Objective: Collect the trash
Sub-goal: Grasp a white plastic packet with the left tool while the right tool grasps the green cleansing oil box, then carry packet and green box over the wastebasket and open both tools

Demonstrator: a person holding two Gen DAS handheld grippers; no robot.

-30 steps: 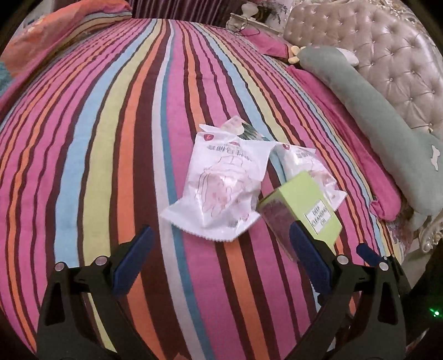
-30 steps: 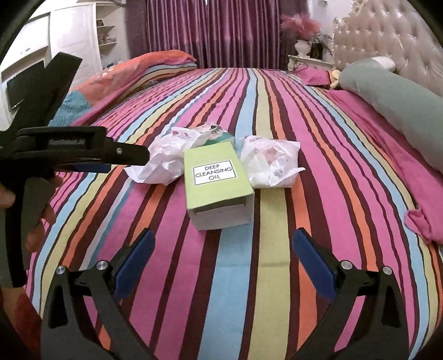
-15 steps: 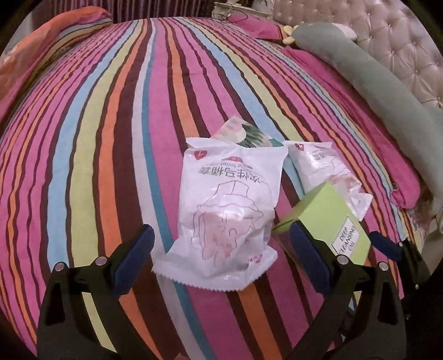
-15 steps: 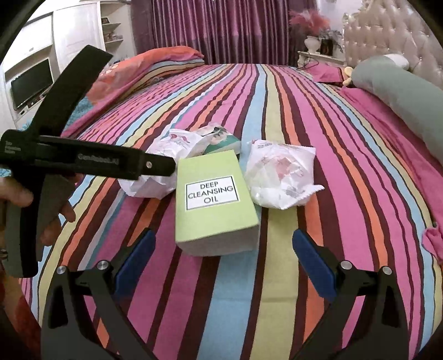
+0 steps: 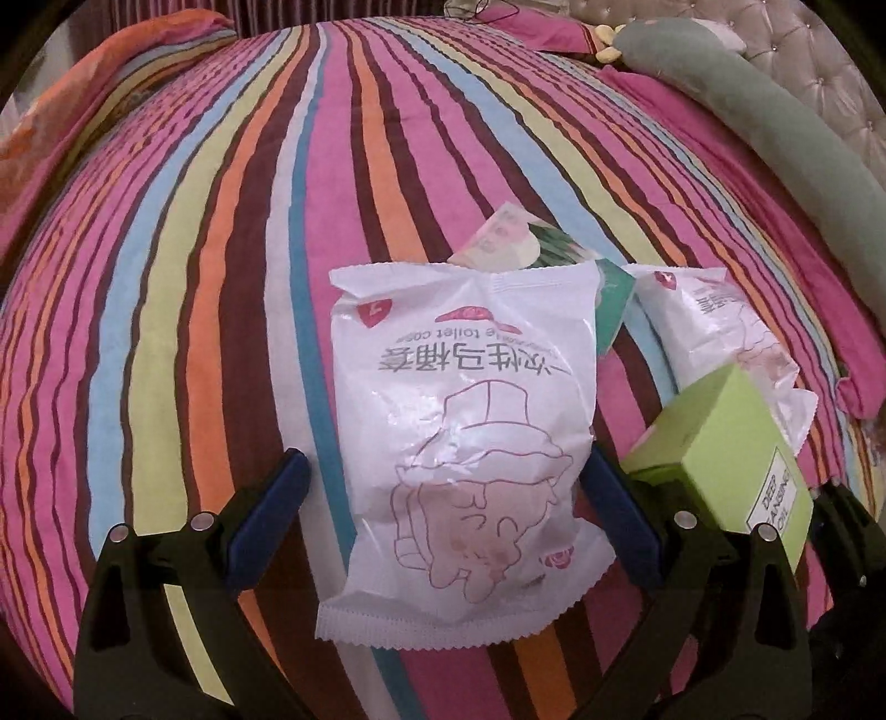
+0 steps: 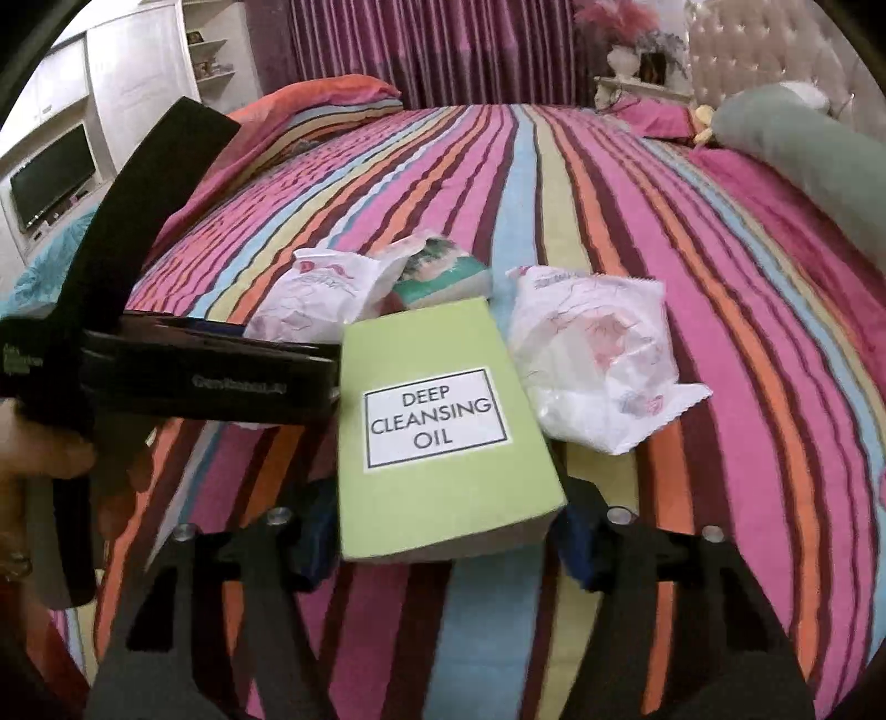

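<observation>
**Two grippers set around trash items on a striped bedspread**

Left wrist view: the left gripper has its blue-padded fingers spread wide, one on each side of a white crinkled plastic packet printed with a pink line drawing. The packet lies flat on the multicoloured striped bedspread, and no pad visibly presses it. Behind the packet's far edge, partly covered, lies a small green-and-white paper wrapper. To the right lies a second white plastic packet, overlapped at its near end by a lime-green cardboard box labelled "DEEP CLEANSING OIL".

Right wrist view: the black body of the left gripper enters from the left edge. The first packet, the wrapper, the box and the second packet form a cluster near the middle of the bedspread. The right gripper has its fingers spread at either side of the box's near end; whether the pads touch the cardboard cannot be told. A grey-green bolster pillow lies along the right edge, near the tufted headboard.
</observation>
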